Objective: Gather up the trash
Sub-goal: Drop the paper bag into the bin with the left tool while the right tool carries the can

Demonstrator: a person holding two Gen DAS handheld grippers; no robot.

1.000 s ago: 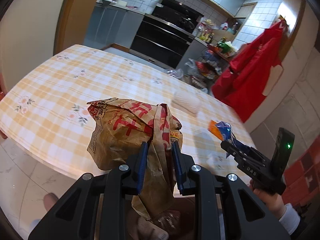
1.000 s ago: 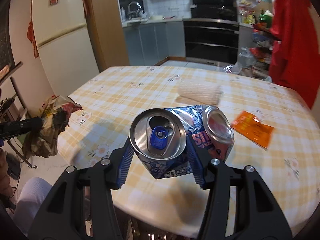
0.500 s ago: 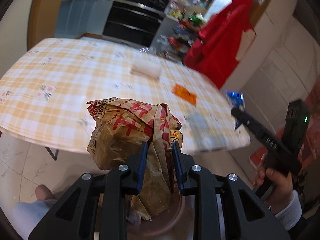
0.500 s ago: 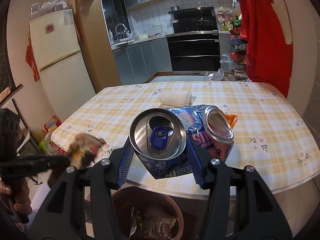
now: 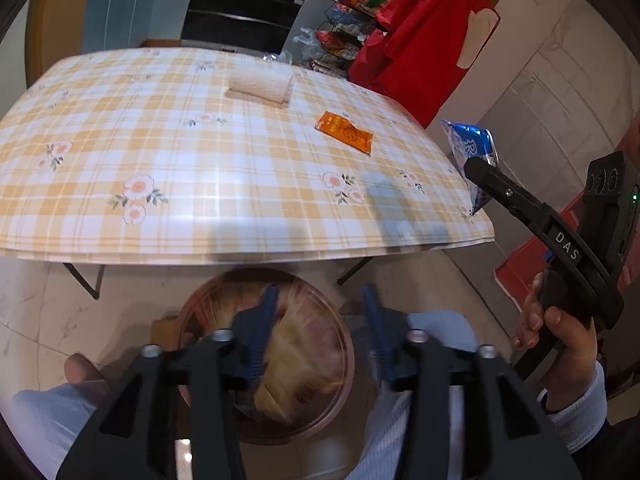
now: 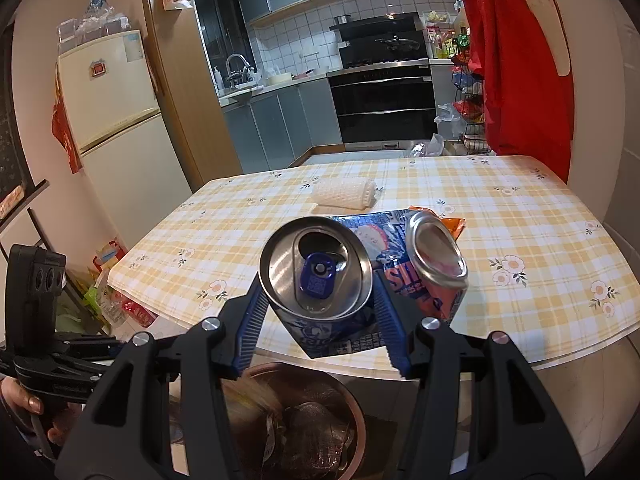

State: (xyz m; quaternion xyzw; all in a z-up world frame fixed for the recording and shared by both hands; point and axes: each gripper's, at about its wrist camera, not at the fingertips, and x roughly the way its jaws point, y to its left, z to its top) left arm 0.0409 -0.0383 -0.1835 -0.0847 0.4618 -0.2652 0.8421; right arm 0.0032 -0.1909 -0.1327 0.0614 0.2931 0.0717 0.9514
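Note:
My left gripper (image 5: 320,300) hangs over a round brown bin (image 5: 349,354) on the floor in front of the table. Its jaws are opening. A crumpled brown paper bag (image 5: 294,364) shows as a blur below and between the blue pads, which do not press on it, and it is dropping into the bin. My right gripper (image 6: 318,304) is shut on a crushed blue drinks can (image 6: 316,264), held above the table's near edge and the bin (image 6: 354,398). The left wrist view shows that can (image 5: 470,148) at the right, beyond the table's corner.
On the yellow checked tablecloth (image 5: 160,152) lie an orange packet (image 5: 344,136) and a white foam roll (image 5: 260,86). A person's legs and hand are close to the bin. A red garment (image 6: 516,60) hangs at the right, and a fridge (image 6: 116,120) stands to the left.
My left gripper moved off the table to above the bin, and its jaws spread and let go of the paper bag. My right gripper drew back and up with the can.

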